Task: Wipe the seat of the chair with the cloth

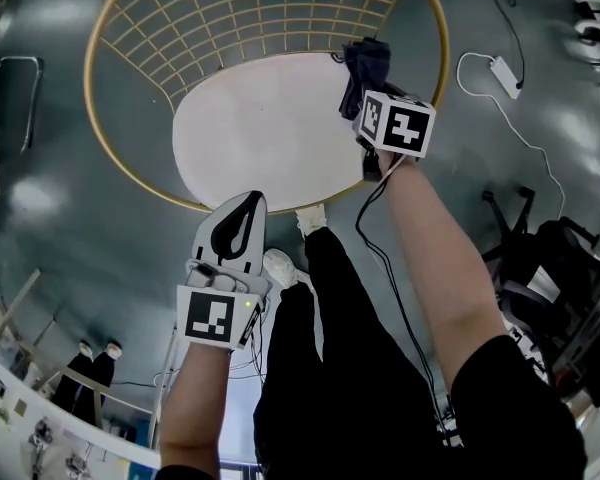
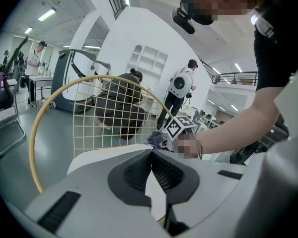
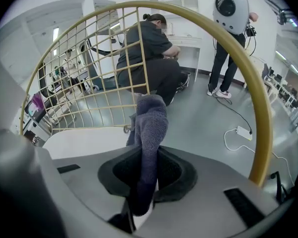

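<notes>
Cloth (image 3: 150, 123) sits clamped between the right tongs (image 3: 145, 155).

White seat (image 1: 260, 133), golden-yellow wire grid backrest (image 1: 280, 13), dark purplish-blue cloth (image 1: 365, 68), black-and-white square-patterned marker cubes (image 1: 395, 123), glossy grey-green floor (image 1: 70, 218).

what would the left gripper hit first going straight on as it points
Likely the white oval seat of the gold wire chair, just beyond the shut left gripper; height above it unclear.

One chair (image 1: 260, 133), one cloth (image 1: 366, 66), two grippers (image 2: 151, 155) (image 3: 148, 157).
</notes>
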`<state>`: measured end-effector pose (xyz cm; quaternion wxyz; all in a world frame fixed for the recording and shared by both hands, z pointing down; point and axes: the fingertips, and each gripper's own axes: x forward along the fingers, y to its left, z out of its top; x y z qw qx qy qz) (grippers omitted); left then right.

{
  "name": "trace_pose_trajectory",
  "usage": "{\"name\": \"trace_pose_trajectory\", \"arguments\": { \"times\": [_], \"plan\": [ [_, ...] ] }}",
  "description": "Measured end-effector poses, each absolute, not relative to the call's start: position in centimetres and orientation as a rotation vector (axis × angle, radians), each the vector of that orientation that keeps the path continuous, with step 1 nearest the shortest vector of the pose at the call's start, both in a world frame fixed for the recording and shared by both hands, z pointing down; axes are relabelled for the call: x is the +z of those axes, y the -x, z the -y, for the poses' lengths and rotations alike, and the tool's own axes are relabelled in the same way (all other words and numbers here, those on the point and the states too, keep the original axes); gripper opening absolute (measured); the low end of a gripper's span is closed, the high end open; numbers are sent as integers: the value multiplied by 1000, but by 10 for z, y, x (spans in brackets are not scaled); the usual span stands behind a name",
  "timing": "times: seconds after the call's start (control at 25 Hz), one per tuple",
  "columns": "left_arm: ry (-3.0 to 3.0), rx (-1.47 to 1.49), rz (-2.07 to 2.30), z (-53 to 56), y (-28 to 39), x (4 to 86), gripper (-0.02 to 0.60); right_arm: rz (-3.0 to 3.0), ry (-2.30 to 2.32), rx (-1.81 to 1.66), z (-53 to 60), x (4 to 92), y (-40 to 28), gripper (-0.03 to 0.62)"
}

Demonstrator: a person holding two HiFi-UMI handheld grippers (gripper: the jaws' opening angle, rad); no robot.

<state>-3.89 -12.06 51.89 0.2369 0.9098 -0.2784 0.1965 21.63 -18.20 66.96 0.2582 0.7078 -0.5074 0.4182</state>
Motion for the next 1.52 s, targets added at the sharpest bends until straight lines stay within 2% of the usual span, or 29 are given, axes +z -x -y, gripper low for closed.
{"name": "trace_pose_trajectory", "arguments": {
  "times": [0.88, 1.52],
  "plan": [
    [-2559, 504, 773, 95, 57, 491, 12, 1313, -1975, 1101, 122, 646, -219, 63],
    [-2581, 486, 813, 9, 108, 416, 12, 1793, -1817, 981, 33, 533, -102, 63]
  ]
}}
